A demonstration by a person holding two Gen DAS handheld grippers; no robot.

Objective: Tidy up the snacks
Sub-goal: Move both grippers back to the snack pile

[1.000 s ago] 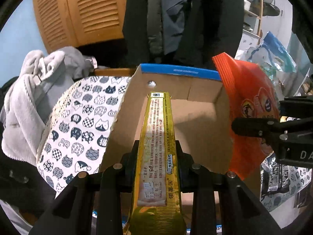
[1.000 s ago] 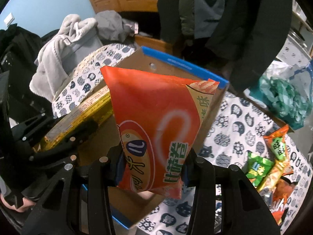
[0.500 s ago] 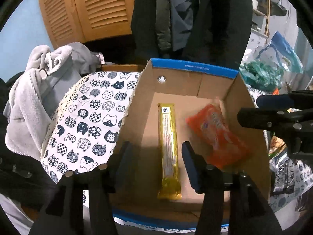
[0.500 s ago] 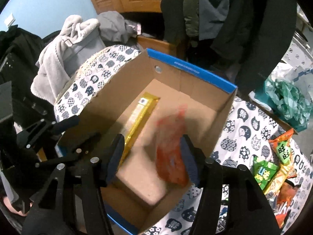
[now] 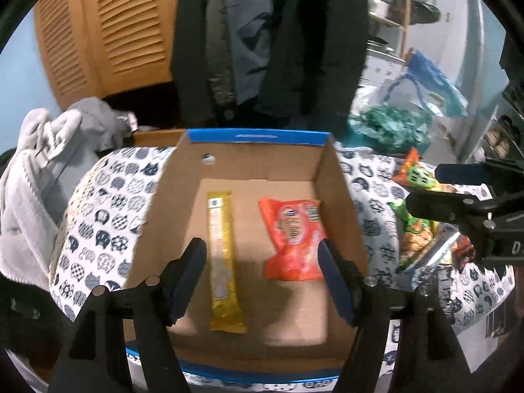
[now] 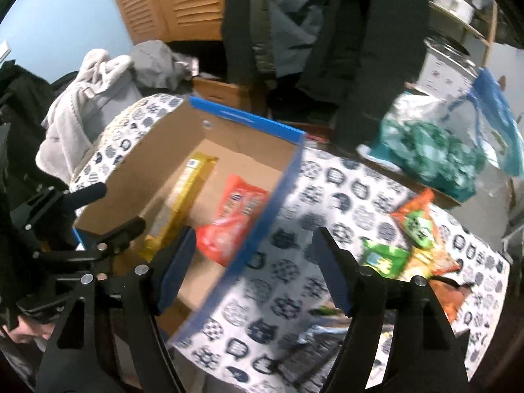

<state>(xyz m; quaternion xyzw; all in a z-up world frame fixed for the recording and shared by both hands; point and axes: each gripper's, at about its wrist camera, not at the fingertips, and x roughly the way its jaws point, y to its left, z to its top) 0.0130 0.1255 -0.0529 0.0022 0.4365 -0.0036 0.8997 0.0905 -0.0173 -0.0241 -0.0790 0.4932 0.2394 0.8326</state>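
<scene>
Cat-patterned cloth covers the table [image 6: 344,196], with louvred wooden doors [image 5: 108,32] and hanging dark coats [image 5: 271,42] behind; on it stands an open cardboard box [image 5: 252,160] with a blue rim. Inside the box a long yellow snack bar [image 5: 222,252] lies flat beside an orange snack packet [image 5: 294,235], the two apart; more snack packets [image 6: 412,249] lie heaped on the cloth to the right of the box. Both left tongs [image 5: 262,278] and right tongs [image 6: 253,268] are spreading wide, holding nothing.

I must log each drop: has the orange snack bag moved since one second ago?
Yes. The orange snack bag left the right claw and now lies inside the cardboard box.
</scene>
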